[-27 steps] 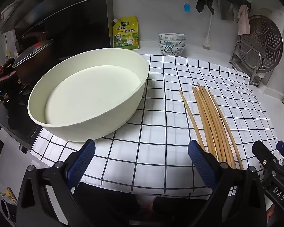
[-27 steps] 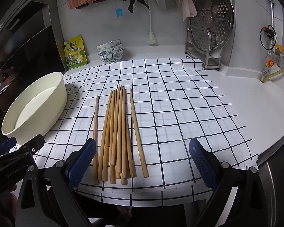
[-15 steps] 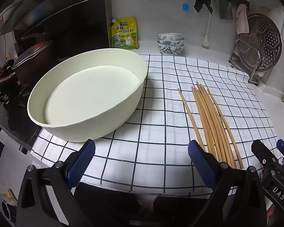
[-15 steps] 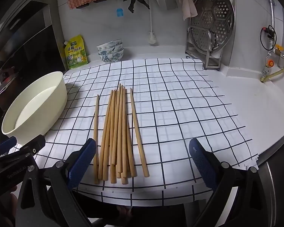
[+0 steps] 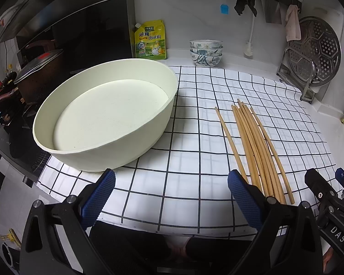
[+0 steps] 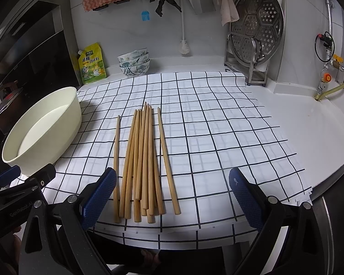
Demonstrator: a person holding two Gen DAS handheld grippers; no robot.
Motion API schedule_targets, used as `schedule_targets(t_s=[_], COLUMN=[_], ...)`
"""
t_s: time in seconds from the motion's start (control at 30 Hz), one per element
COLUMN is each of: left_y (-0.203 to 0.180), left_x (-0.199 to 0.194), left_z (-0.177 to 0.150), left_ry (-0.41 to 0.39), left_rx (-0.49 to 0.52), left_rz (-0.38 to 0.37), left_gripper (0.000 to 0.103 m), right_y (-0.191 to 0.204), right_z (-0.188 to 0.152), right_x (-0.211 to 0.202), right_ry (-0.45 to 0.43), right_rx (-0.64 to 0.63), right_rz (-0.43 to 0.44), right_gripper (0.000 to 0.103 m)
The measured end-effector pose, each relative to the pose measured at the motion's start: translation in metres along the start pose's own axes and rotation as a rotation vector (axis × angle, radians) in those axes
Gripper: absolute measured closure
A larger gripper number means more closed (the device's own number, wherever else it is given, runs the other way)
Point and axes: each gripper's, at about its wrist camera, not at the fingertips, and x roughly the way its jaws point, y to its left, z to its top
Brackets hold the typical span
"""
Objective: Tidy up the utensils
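Several wooden chopsticks (image 6: 144, 160) lie side by side on the checked mat (image 6: 217, 137), pointing away from me; they also show in the left wrist view (image 5: 254, 146). A large cream basin (image 5: 107, 116) stands empty on the mat's left; it shows in the right wrist view (image 6: 43, 128) too. My left gripper (image 5: 170, 197) is open and empty, in front of the basin. My right gripper (image 6: 172, 194) is open and empty, over the near ends of the chopsticks, above the mat.
Stacked patterned bowls (image 5: 206, 51) and a yellow seasoning pouch (image 5: 151, 40) stand at the back wall. A steel rack with a steamer plate (image 6: 254, 39) is at the back right. A stove with a lidded pot (image 5: 39, 75) is on the left. The counter edge is near me.
Both grippers stay open and almost still. The views have shifted only slightly; the chopsticks and the basin have not moved.
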Motion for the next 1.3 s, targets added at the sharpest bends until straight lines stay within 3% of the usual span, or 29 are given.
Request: schedule_targets(t_s=[1.3], left_y=[0.0015], left_x=[0.0007], left_z=[-0.006], left_ry=[-0.001], left_rx=[0.004], left_rz=[0.002], left_gripper=[0.006], right_y=[-0.0011], right_z=[-0.0002], right_x=[-0.0004], right_ry=[-0.001], right_rx=[-0.002], right_rz=[-0.004], right_gripper=[0.009])
